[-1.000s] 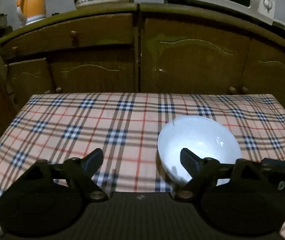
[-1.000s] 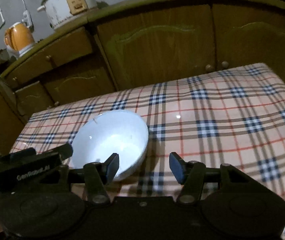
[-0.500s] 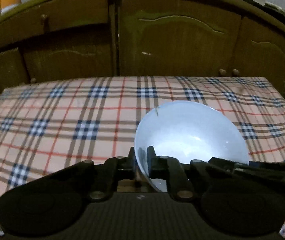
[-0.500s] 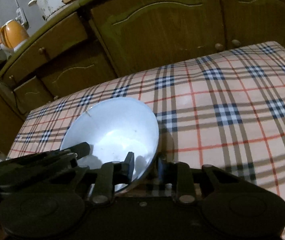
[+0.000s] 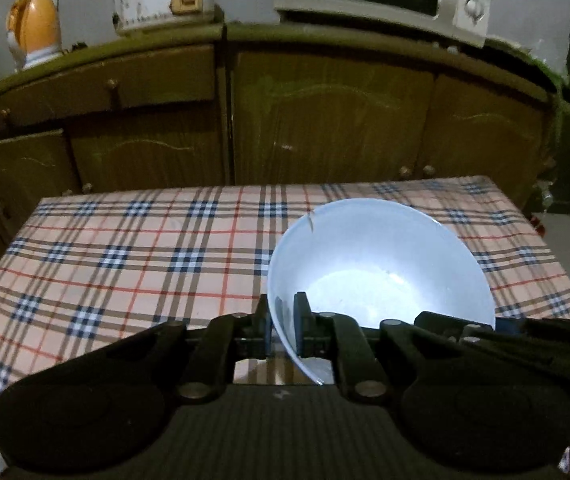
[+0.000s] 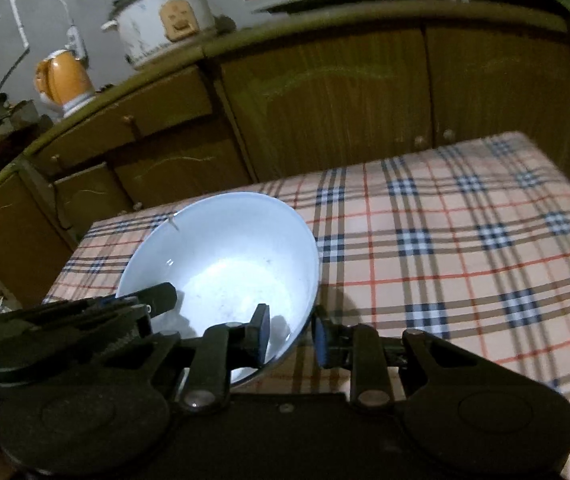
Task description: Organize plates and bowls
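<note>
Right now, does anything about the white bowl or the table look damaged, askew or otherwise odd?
The white bowl has a short dark mark at its far rim, maybe a chip or crack; too small to tell. It is tilted, gripped at its near rim by both grippers. The checked tablecloth looks unspilled.

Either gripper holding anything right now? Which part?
Both hold the white bowl by its rim: the left gripper clamps the near-left rim, the right gripper the near-right rim, one finger inside and one outside.
</note>
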`<state>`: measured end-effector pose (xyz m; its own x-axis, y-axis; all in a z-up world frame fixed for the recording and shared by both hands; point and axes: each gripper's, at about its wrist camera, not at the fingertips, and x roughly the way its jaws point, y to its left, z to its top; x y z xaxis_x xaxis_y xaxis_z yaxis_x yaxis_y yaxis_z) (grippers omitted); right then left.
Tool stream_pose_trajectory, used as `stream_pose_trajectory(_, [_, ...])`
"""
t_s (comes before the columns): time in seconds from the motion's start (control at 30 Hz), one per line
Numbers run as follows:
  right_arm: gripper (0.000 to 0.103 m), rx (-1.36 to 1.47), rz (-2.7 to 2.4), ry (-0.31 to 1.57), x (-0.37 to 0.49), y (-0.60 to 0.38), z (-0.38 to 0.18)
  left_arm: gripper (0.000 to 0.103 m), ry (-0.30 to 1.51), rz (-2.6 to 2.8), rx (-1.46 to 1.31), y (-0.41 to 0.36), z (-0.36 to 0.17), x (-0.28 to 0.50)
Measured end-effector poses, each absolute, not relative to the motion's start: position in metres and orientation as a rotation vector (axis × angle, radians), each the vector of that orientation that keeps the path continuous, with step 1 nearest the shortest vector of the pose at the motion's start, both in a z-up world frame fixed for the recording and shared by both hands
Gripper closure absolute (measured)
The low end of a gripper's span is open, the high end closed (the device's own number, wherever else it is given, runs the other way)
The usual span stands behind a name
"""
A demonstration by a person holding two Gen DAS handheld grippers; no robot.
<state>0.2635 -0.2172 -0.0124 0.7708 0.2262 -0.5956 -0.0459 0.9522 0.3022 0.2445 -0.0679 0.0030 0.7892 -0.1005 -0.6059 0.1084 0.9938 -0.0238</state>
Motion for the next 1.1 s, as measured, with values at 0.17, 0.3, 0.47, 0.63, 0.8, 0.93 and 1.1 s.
stream_pose_trajectory(0.17, [0.073,0.255,0.143,0.628,0.221,-0.219,0.01,0.091,0.618,-0.116,0.018,-0.072,0.022,0.209])
stream_pose_trajectory(0.3, [0.073,0.258,0.139,0.594,0.188,-0.219,0.025,0.091,0.591,-0.121,0.019,-0.079,0.034,0.183])
stream_pose_trajectory(0.47, [0.073,0.252,0.135,0.561,0.149,-0.218,0.036,0.091,0.566,-0.123,0.015,-0.082,0.042,0.153])
stream_pose_trajectory(0.63, [0.073,0.265,0.13,0.541,0.117,-0.219,0.041,0.09,0.563,-0.135,0.004,-0.083,0.042,0.132])
stream_pose_trajectory(0.8, [0.073,0.251,0.127,0.528,0.096,-0.217,0.044,0.09,0.551,-0.132,0.005,-0.085,0.045,0.117])
stream_pose_trajectory(0.93, [0.073,0.263,0.127,0.516,0.082,-0.218,0.045,0.09,0.545,-0.135,0.005,-0.084,0.046,0.105])
stream_pose_trajectory(1.1, [0.073,0.26,0.128,0.508,0.068,-0.218,0.044,0.09,0.539,-0.137,0.007,-0.084,0.044,0.092])
